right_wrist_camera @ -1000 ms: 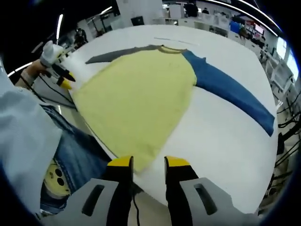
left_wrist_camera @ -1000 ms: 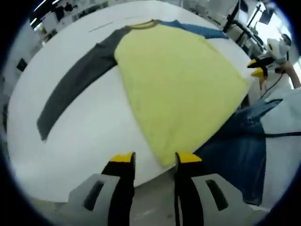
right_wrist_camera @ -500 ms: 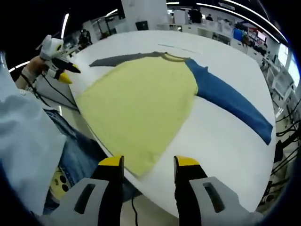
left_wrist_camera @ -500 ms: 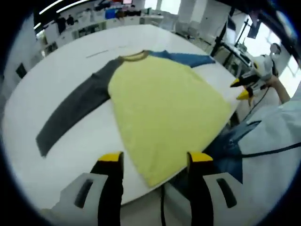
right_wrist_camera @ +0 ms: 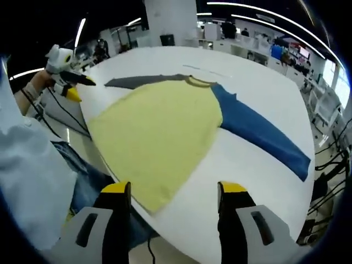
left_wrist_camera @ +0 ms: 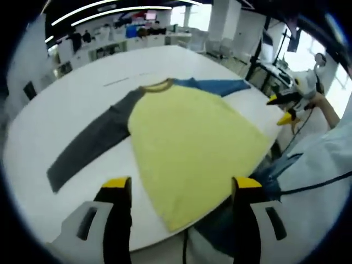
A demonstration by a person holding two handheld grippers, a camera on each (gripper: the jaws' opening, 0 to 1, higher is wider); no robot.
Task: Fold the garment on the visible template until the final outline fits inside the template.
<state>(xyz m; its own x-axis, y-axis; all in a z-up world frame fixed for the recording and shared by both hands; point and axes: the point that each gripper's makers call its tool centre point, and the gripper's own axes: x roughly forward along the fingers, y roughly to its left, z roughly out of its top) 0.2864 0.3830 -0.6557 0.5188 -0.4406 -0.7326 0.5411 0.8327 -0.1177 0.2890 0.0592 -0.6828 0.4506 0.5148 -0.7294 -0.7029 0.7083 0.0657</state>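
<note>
Item: garment [left_wrist_camera: 192,137], a raglan shirt with yellow body, grey sleeve [left_wrist_camera: 93,143] and blue sleeve [right_wrist_camera: 258,132], lying flat and unfolded on the white table [left_wrist_camera: 66,99]. Its hem corners hang at the table edge nearest me; its collar [left_wrist_camera: 157,85] points away, so the long axis runs straight out from me.

Left hand-held gripper [left_wrist_camera: 179,184]: jaws wide apart, empty, hovering just off the near left hem corner, grey sleeve stretching off to its left.

Right hand-held gripper [right_wrist_camera: 173,190]: jaws wide apart, empty, off the near right hem corner, blue sleeve to its right.

Judgement: each gripper is nearest its own hem corner; sleeves lie further out.

View differences: the left gripper view gives the grey sleeve full length, the right gripper view the blue one. No template outline can be made out.
</note>
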